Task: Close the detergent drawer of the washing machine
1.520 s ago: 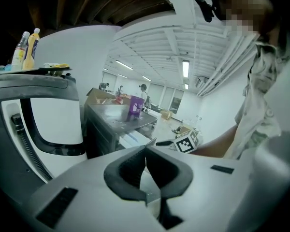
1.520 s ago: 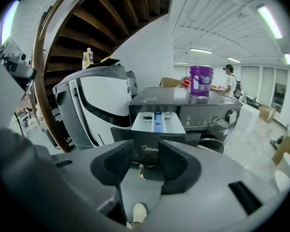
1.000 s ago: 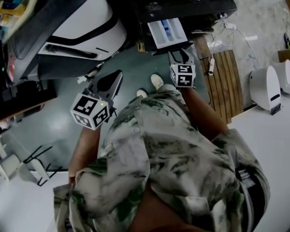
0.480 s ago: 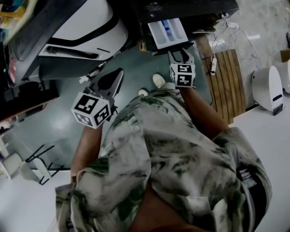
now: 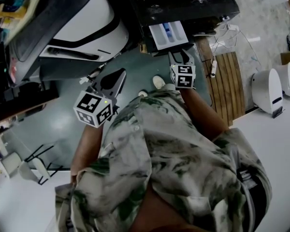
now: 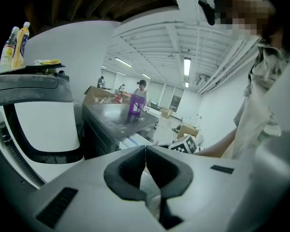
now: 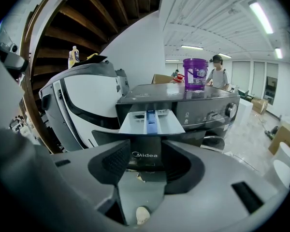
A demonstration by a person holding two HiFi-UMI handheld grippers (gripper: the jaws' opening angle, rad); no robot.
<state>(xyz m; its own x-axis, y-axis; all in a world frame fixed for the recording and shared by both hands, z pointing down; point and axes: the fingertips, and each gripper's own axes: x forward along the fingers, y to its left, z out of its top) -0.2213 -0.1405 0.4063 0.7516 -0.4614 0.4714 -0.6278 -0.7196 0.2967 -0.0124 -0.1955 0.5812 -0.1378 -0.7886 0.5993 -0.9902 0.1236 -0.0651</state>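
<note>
The dark washing machine stands at the top of the head view. Its white detergent drawer, with a blue insert, is pulled out toward me. In the right gripper view the drawer sits straight ahead above the Midea label. My right gripper hangs just below the drawer's front, a short gap away; its jaws stand open with nothing between them. My left gripper is off to the left over the floor, away from the drawer, and its pads meet at the tips with nothing held.
A large white and black machine fills the left. A purple bucket stands on the washer's top. A slatted wooden board, cables and a white device lie to the right. My shoes stand on the grey floor.
The left gripper has drifted slightly up and to the right. The right gripper and the drawer look unchanged.
</note>
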